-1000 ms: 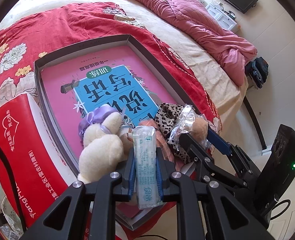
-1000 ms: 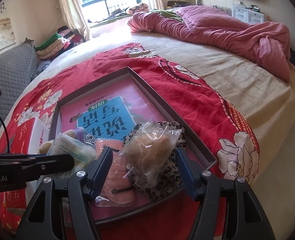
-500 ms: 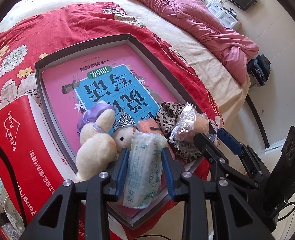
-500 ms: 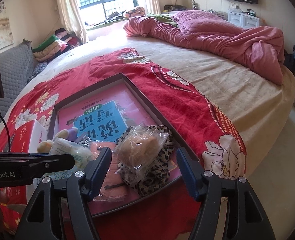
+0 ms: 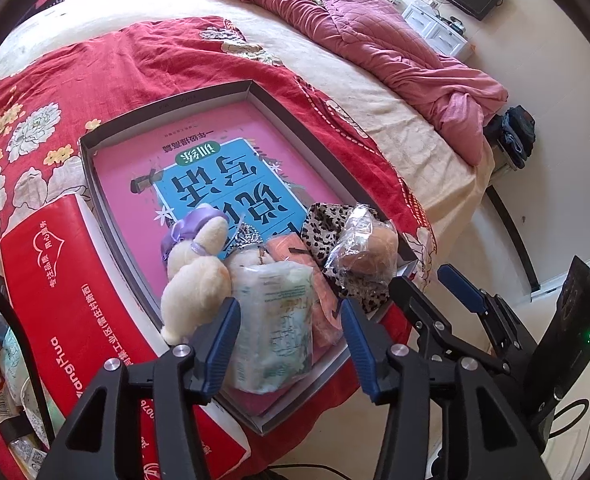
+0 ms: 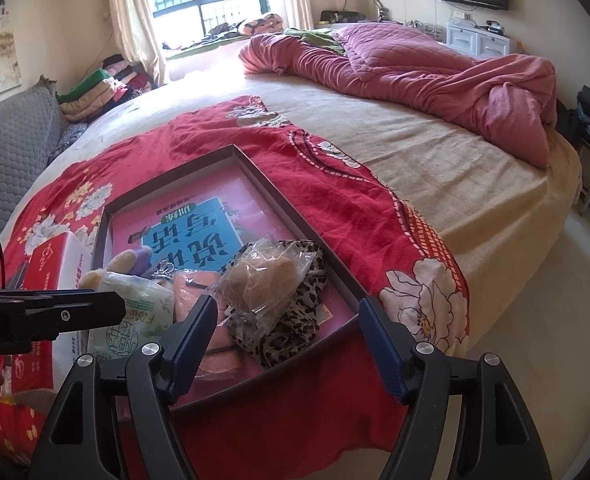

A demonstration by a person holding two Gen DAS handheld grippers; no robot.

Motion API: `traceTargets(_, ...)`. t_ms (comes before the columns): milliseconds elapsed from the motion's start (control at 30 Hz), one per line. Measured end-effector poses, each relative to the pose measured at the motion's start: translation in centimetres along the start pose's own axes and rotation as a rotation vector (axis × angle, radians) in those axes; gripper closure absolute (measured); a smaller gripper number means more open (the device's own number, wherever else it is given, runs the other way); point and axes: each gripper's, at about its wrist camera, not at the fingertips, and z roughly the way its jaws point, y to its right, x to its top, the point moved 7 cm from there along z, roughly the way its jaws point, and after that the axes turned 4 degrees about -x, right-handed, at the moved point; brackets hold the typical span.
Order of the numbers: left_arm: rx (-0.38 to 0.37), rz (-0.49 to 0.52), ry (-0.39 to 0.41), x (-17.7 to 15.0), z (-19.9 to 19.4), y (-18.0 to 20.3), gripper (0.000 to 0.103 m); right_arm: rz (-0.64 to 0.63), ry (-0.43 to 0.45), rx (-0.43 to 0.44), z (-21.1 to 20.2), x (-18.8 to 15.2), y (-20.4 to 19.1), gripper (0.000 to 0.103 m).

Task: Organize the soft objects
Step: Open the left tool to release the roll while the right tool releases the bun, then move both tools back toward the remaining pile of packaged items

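Crinkly tissue pack [image 5: 273,320], fuzzy plush bunny [image 5: 197,276], shallow rectangular tray [image 5: 167,108]

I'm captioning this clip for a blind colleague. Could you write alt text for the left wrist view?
The left gripper, its jaws just opened, straddles a tissue pack lying in a shallow box on a bed, beside a plush bunny, a leopard-print cloth and a bagged toy. The open right gripper waits alongside.

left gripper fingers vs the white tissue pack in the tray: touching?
Apart. The left wrist view shows the left gripper has just been opening; the white tissue pack lies between its blue fingers with gaps both sides.
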Motion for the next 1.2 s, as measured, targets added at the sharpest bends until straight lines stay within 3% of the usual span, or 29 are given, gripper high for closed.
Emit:
traceTargets(433,0.039,0.057,0.053,-0.9,-3.5,1.3,0.030,-0.032,0.044,-0.045,-2.6,0.6,-0.3,0.027)
traceTargets(700,0.043,0.030,0.127,-2.0,-7.8,0.7,0.027,-0.073,0.104,-0.052,-5.3,1.6,-1.7,0.027)
traceTargets(1200,0.119,-0.079,0.217,-4.2,-15.0,-5.5,0.026,-0.168,0.180,-0.013,-9.6,2.6,-6.7,0.026)
